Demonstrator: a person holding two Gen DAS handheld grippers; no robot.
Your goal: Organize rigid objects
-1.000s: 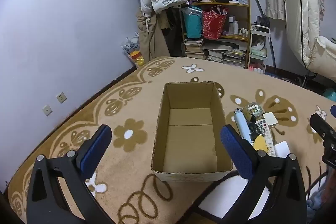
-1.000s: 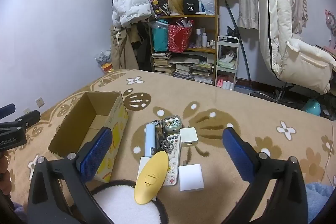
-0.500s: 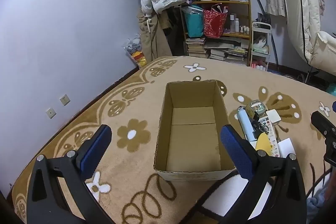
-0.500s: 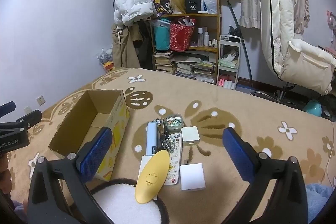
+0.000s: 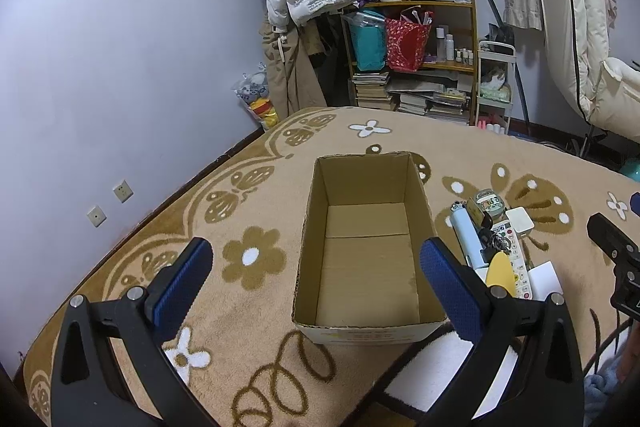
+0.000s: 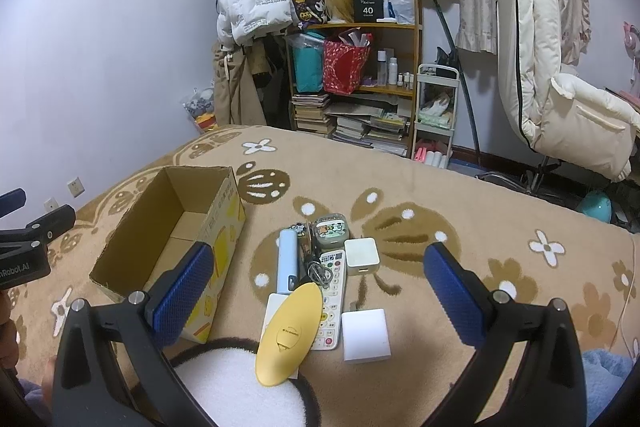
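Note:
An empty open cardboard box stands on the patterned bedspread. To its right lies a cluster of small items: a yellow oval case, a white remote, a light blue tube, a white charger cube, a white box, a small decorated case and keys. My left gripper is open and empty, held above the box's near end. My right gripper is open and empty above the item cluster.
A white fluffy round cushion lies at the near edge beside the box. A wooden shelf with bags and books, a coat rack and a cream chair stand beyond the bed. The wall is at left.
Both grippers have risen and drawn back slightly, so the box and items sit a little lower and farther in view. Both stay open and empty.

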